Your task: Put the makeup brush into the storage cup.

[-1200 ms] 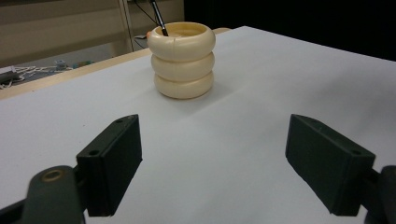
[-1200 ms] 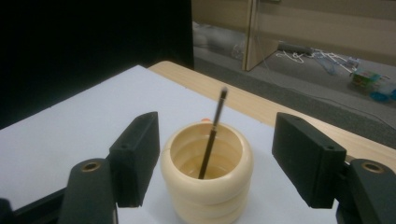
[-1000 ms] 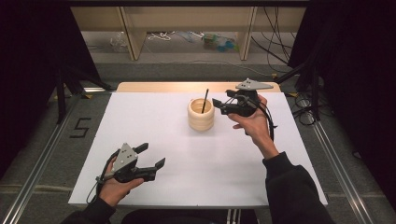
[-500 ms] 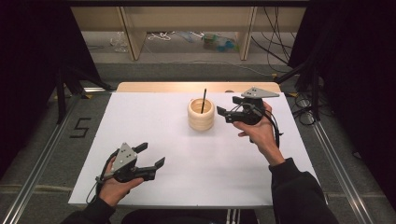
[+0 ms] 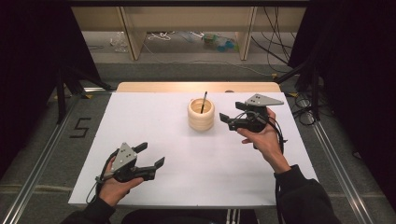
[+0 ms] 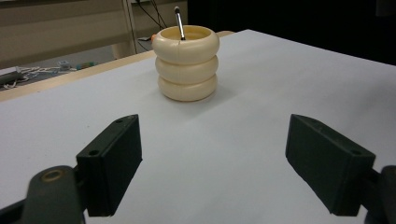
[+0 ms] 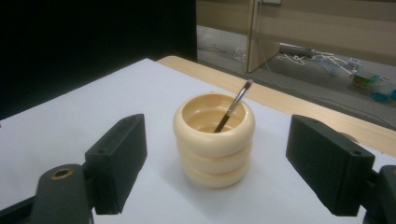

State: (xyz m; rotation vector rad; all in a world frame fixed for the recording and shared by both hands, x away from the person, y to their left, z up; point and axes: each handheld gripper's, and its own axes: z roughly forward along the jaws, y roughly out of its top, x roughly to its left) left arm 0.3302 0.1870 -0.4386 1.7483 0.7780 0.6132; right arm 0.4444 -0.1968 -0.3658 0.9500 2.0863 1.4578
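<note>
Inside, cup (image 7: 214, 147) hides brush (image 7: 232, 112) tip; both grippers (image 5: 148, 156) (image 5: 232, 115) spread, empty

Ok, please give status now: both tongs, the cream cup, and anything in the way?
Left tongs open, empty, near table edge. Right tongs open, empty, beside cream ribbed cup, not touching. Brush leans inside cup. Nothing between right tongs and cup.

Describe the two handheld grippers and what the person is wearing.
Both the left gripper and the right gripper are black with blocky rectangular jaws and a grey three-cornered plate on top. A black cable trails from each. The person wears dark long sleeves.
</note>
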